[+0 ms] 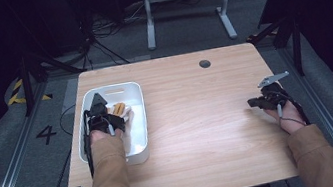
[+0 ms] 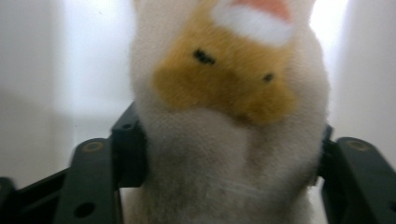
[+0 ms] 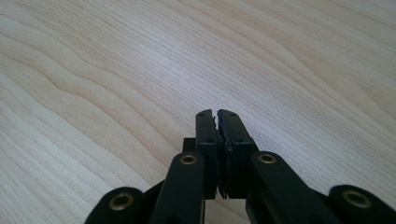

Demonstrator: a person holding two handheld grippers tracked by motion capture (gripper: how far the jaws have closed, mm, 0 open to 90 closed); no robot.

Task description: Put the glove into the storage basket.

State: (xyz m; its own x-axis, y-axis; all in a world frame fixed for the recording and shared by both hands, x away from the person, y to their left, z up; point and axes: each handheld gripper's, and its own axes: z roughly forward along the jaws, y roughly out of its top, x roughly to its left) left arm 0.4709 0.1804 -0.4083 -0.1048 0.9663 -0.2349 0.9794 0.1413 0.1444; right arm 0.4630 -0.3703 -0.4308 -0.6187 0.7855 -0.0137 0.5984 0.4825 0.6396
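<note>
We find the left gripper [image 1: 100, 115] down inside the white bin [image 1: 134, 89] at the left of the wooden surface [image 1: 199, 118], its jaws spread wide and pinching a white-and-orange plush toy [image 2: 233, 116] on both flanks; in the left gripper view the toy bulges between them. We note the right gripper [image 3: 217, 114] resting low at the right side of the surface, well apart from the bin, jaws pressed together on nothing.
</note>
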